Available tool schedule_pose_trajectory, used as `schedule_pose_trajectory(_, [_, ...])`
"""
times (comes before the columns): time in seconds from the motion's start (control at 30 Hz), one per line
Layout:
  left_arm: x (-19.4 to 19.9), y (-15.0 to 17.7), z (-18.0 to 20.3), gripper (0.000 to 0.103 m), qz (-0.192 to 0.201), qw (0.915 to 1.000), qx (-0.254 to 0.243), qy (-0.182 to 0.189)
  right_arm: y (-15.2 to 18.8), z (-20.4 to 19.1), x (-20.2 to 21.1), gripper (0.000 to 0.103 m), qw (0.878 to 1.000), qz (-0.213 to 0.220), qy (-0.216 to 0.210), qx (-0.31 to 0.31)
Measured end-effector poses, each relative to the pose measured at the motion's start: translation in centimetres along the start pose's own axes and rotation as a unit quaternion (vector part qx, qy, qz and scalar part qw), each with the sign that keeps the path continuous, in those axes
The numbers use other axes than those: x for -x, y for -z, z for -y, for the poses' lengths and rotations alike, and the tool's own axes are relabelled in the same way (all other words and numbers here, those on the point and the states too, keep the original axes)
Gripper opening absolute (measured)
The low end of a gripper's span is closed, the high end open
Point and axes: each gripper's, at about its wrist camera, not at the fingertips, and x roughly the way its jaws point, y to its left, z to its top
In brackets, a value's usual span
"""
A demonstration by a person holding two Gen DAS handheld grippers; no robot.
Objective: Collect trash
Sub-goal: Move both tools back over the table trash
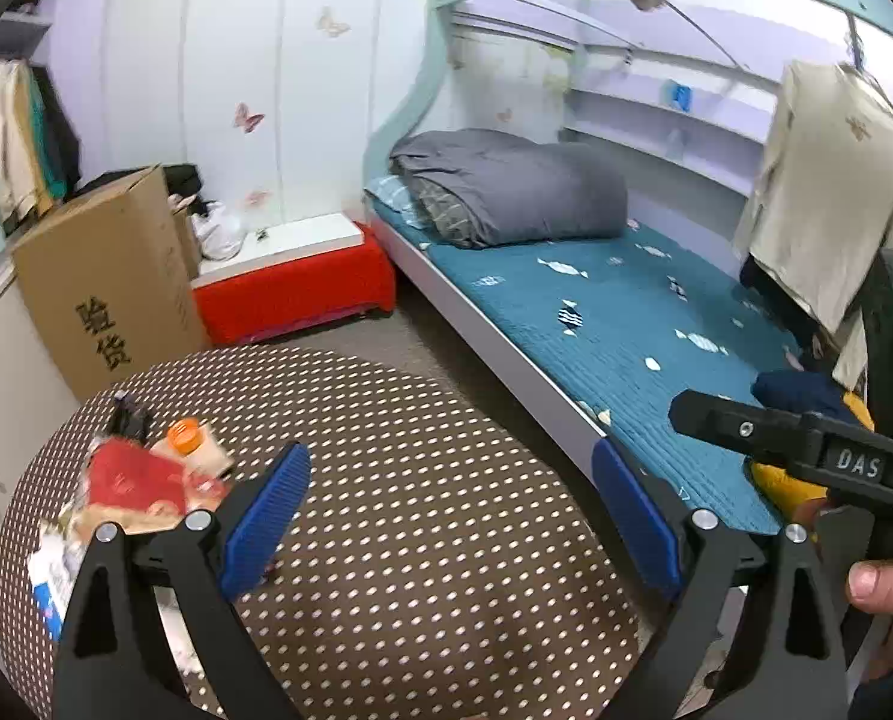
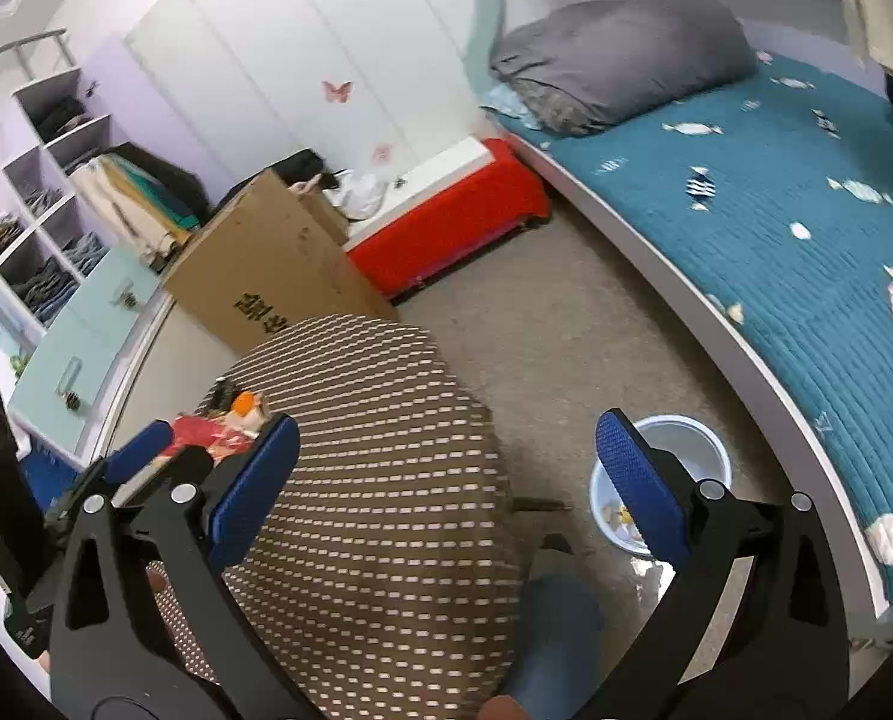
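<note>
Both tools spread wide and empty above a round dotted table; trash heaped at the table's far-left edge.

The left tool [image 1: 449, 516] hangs over the table [image 1: 422, 540] with its blue pads far apart, nothing between them. The right tool [image 2: 446, 483] is likewise spread wide and holds nothing; it sits over the table's right side and the carpeted floor. The trash pile [image 1: 140, 480], made up of red wrappers, paper scraps and a small bottle with an orange cap [image 1: 183, 435], lies on the table to the left of the left tool, apart from its pads. A pale blue bin [image 2: 680, 456] stands on the floor between the table and the bed [image 2: 776, 228], with a few scraps inside. A cardboard box [image 1: 104, 282] stands behind the table, beside a red bench [image 1: 293, 288].
</note>
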Motion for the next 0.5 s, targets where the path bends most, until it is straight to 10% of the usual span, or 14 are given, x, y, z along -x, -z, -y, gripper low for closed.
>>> schedule_pose_trajectory(0.5, [5.1, 3.1, -7.7, 0.093, 0.026, 0.9942, 0.077, -0.070, 1.9, -9.6, -2.2, 0.097, 0.995, -0.027, -0.057, 0.079])
